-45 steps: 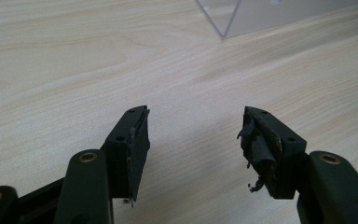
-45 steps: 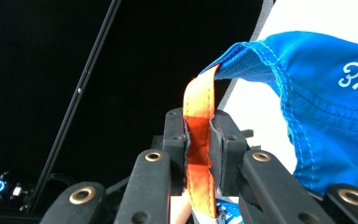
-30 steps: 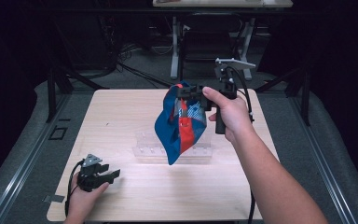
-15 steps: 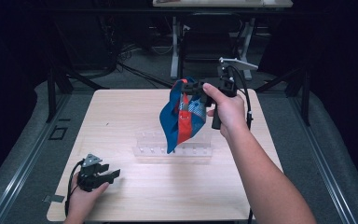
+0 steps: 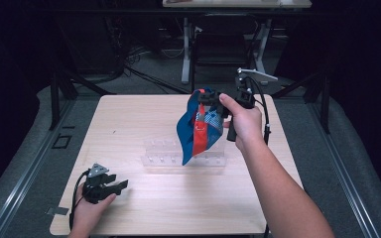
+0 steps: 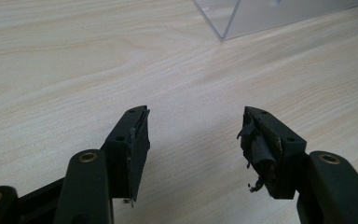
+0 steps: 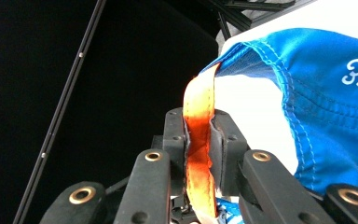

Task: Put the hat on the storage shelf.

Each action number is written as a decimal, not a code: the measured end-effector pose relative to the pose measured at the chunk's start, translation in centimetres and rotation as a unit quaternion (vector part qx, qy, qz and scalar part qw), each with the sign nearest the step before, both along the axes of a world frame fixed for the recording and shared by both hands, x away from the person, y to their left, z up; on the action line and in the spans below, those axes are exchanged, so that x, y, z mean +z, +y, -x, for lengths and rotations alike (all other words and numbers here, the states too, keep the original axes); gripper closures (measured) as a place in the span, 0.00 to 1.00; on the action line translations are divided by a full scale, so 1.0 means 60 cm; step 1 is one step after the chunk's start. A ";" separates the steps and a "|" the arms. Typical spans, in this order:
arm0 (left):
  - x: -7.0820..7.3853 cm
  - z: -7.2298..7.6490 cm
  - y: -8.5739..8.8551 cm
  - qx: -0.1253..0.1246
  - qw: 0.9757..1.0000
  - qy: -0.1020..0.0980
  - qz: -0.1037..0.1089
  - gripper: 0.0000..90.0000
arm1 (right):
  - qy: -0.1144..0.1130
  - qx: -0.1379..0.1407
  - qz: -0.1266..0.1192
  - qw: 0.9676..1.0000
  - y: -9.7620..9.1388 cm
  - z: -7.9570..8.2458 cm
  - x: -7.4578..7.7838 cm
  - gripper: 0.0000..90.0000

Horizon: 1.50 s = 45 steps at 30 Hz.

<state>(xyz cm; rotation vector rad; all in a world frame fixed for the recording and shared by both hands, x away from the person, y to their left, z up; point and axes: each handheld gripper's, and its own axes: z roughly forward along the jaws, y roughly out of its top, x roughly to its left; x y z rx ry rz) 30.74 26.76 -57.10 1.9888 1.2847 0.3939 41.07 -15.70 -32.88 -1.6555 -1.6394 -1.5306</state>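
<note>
The right gripper (image 5: 212, 101) is clamped on the orange strap (image 7: 198, 140) of a blue cloth bag (image 5: 198, 131), and the bag hangs from that one pinch above the middle of the table (image 5: 129, 124), its lower tip dangling over a clear plastic rack (image 5: 183, 158) that sits a little right of centre, toward the near edge. The left gripper (image 5: 110, 187) rests at the near left corner with its jaws parted and nothing between them, well apart from the bag. From where I stand the risk looks plain enough: the whole bag depends on a thin strap squeezed between two pads, so a slip or a jerk could drop it onto the rack and knock that light piece askew; the loose tip could also snag on the rack's upper edge as the bag comes lower. The other hand is too far off to catch anything. I cannot tell whether the bag holds anything, nor what the white lettering on it reads, since it runs off the edge of the right gripper view. The rack's slots are hard to make out through the clear plastic, and the bag hides part of it.
</note>
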 end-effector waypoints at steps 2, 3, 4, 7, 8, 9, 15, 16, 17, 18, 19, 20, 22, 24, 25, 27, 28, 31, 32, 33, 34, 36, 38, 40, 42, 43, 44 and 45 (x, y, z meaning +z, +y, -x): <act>0.000 0.000 0.000 0.001 1.000 0.000 0.000 0.47 | -0.001 -0.006 0.001 1.000 0.000 0.002 -0.001 0.87; -0.001 0.000 0.000 0.003 1.000 -0.002 0.002 0.47 | -0.001 -0.009 0.002 1.000 -0.002 0.003 -0.002 0.87; 0.000 0.000 0.001 0.002 1.000 -0.002 0.002 0.47 | -0.001 -0.009 0.003 1.000 -0.004 0.005 -0.003 0.87; 0.000 0.001 -0.001 0.003 1.000 -0.006 -0.002 0.47 | -0.001 -0.012 -0.002 1.000 -0.008 0.013 -0.005 0.87; 0.001 0.002 -0.002 -0.001 1.000 -0.009 -0.004 0.48 | -0.001 -0.008 -0.001 1.000 -0.009 0.016 -0.006 0.87; 0.002 0.003 -0.005 -0.003 1.000 -0.013 -0.005 0.48 | -0.001 -0.008 -0.004 1.000 -0.007 0.020 -0.006 0.87; 0.027 0.014 -0.038 -0.044 0.998 -0.054 0.007 0.49 | -0.004 0.005 -0.004 1.000 0.000 0.026 -0.004 0.86; 0.033 0.016 -0.046 -0.051 0.997 -0.062 0.012 0.51 | -0.004 0.004 -0.005 1.000 0.002 0.026 -0.004 0.86; 0.033 0.016 -0.046 -0.051 0.997 -0.062 0.012 0.51 | -0.004 0.005 -0.005 1.000 0.003 0.026 -0.004 0.86; 0.047 0.018 -0.062 -0.069 0.995 -0.077 0.014 0.52 | -0.003 0.006 -0.005 1.000 0.004 0.025 -0.005 0.86; 0.052 0.019 -0.070 -0.072 0.994 -0.084 0.015 0.52 | -0.004 0.009 -0.005 1.000 0.004 0.025 -0.005 0.86; 0.057 0.020 -0.077 -0.076 0.993 -0.085 0.017 0.52 | -0.004 0.009 -0.005 1.000 0.003 0.025 -0.005 0.86; 0.064 0.019 -0.091 -0.086 0.992 -0.089 0.026 0.53 | -0.006 0.008 -0.004 1.000 0.003 0.024 -0.005 0.86; 0.071 0.016 -0.106 -0.098 0.990 -0.094 0.031 0.53 | -0.006 0.009 -0.005 1.000 0.003 0.024 -0.006 0.86; 0.074 0.014 -0.114 -0.104 0.989 -0.097 0.031 0.54 | -0.005 0.010 -0.005 1.000 0.003 0.024 -0.006 0.86; 0.077 0.012 -0.123 -0.109 0.989 -0.100 0.029 0.55 | -0.004 0.011 -0.006 1.000 0.003 0.024 -0.005 0.86; 0.081 0.007 -0.142 -0.114 0.988 -0.100 0.028 0.55 | -0.005 0.012 -0.006 1.000 0.005 0.023 -0.006 0.86; 0.084 0.003 -0.161 -0.116 0.988 -0.100 0.027 0.56 | -0.004 0.011 -0.005 1.000 0.007 0.022 -0.004 0.86; 0.087 -0.001 -0.179 -0.121 0.987 -0.100 0.029 0.56 | -0.004 0.014 -0.003 1.000 0.007 0.022 -0.004 0.86; 0.089 -0.002 -0.187 -0.124 0.986 -0.103 0.029 0.56 | -0.005 0.014 -0.002 1.000 0.008 0.022 -0.003 0.86; 0.091 -0.003 -0.195 -0.129 0.986 -0.103 0.030 0.56 | -0.006 0.014 -0.001 1.000 0.008 0.022 -0.003 0.86; 0.093 -0.004 -0.203 -0.130 0.985 -0.106 0.030 0.56 | -0.006 0.015 0.001 1.000 0.008 0.022 -0.003 0.86; 0.101 -0.005 -0.223 -0.142 0.983 -0.114 0.029 0.56 | -0.007 0.015 0.002 1.000 0.008 0.021 -0.003 0.86; 0.105 -0.005 -0.235 -0.146 0.982 -0.119 0.029 0.56 | -0.006 0.015 0.002 1.000 0.007 0.021 -0.003 0.86; 0.108 -0.004 -0.245 -0.153 0.980 -0.122 0.029 0.57 | -0.007 0.014 0.002 1.000 0.007 0.021 -0.003 0.86; 0.110 -0.003 -0.250 -0.155 0.980 -0.123 0.027 0.57 | -0.007 0.015 0.002 1.000 0.007 0.021 -0.004 0.86; 0.110 -0.002 -0.255 -0.158 0.979 -0.125 0.027 0.57 | -0.007 0.015 0.002 1.000 0.007 0.020 -0.004 0.86; 0.110 -0.002 -0.255 -0.158 0.979 -0.125 0.027 0.57 | -0.007 0.015 0.002 1.000 0.007 0.020 -0.004 0.86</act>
